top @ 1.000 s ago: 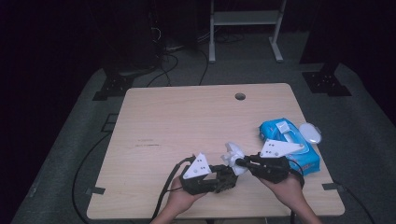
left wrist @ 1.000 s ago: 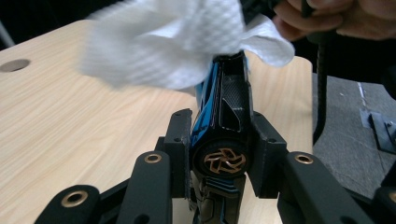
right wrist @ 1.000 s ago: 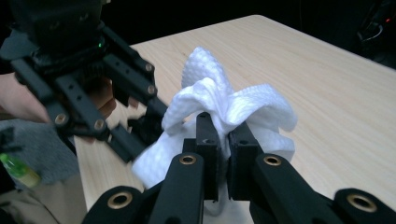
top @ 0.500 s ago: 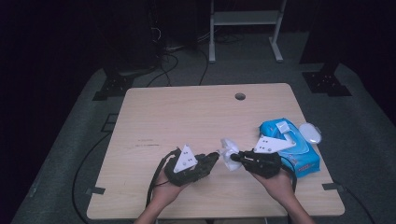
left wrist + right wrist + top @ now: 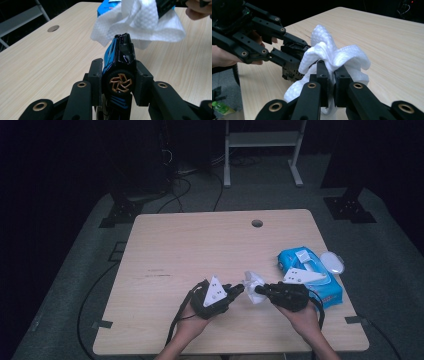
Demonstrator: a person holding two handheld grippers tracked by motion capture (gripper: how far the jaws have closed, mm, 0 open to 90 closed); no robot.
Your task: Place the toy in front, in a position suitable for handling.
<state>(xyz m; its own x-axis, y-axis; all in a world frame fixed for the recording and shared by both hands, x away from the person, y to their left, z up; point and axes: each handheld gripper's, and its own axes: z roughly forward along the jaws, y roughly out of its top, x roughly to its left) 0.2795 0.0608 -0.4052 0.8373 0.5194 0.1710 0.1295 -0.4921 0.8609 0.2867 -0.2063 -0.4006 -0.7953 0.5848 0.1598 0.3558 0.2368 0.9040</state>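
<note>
Both grippers are black, built of flat linked bars joined by brass-ringed pivots. The left gripper (image 5: 239, 289) and right gripper (image 5: 258, 289) each carry a pale grey three-cornered plate and trail a black cable. Forearms are bare, unsleeved.

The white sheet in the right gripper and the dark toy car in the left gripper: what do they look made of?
White sheet: soft non-woven wipe or tissue, matte, judging by its embossed dot texture and limp folds.

Toy car: looks like hard glossy plastic, possibly painted metal; black and blue body with sharp highlights, and a copper-coloured wheel hub.

The right gripper pinches the sheet; the left gripper clamps the car.
</note>
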